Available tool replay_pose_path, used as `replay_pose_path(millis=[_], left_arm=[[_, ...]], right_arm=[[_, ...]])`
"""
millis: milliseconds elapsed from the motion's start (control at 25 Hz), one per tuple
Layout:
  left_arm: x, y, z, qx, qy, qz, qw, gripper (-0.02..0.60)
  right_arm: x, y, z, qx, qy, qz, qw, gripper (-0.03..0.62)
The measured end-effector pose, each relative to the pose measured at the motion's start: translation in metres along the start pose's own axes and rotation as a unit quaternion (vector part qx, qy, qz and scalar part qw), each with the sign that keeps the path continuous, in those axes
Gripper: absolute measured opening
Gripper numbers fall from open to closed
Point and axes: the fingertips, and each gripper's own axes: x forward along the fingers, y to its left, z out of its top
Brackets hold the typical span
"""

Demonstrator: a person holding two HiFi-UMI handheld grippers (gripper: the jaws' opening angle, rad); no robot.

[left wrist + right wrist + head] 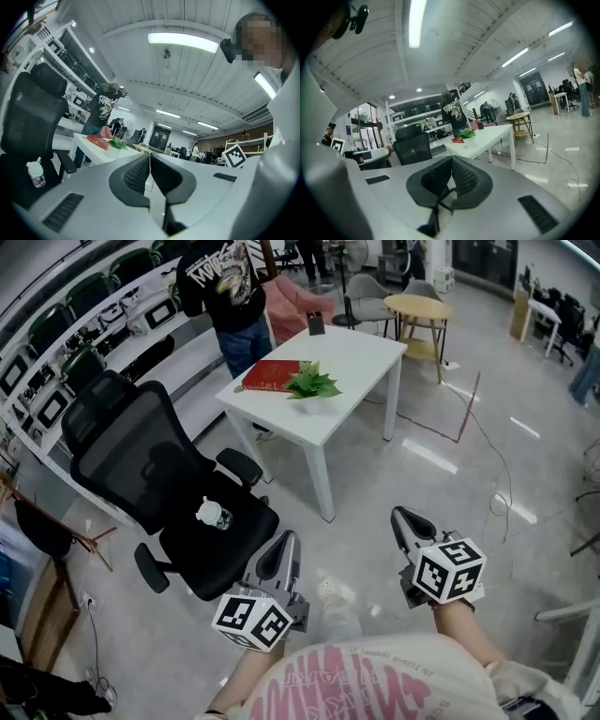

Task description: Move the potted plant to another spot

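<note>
Green-leaved potted plant [312, 383] is set on the white tabletop [361, 357], far beyond both closed, empty tools; the left tool [279, 557] is judged slightly nearer than the right tool [411, 523].

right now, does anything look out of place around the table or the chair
A small bottle sits on the seat of the black office chair, an odd place for it. The potted plant stands upright on the white table beside the red book; nothing looks spilled.
</note>
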Motion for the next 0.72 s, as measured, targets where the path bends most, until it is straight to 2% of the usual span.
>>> replay_pose_path(millis=[240,720], left_arm=[[0.069,0.039,0.003,-0.007,0.015,-0.016,0.9997,0.025],[0.193,0.129,0.045,-0.016,0.024,-0.027,0.9992,0.025]], right_arm=[[0.057,-0.030,0.010,0.006,0.011,-0.015,1.000,0.015],[0.197,-0.072,0.077,0.010,0.012,-0.026,1.000,0.015]])
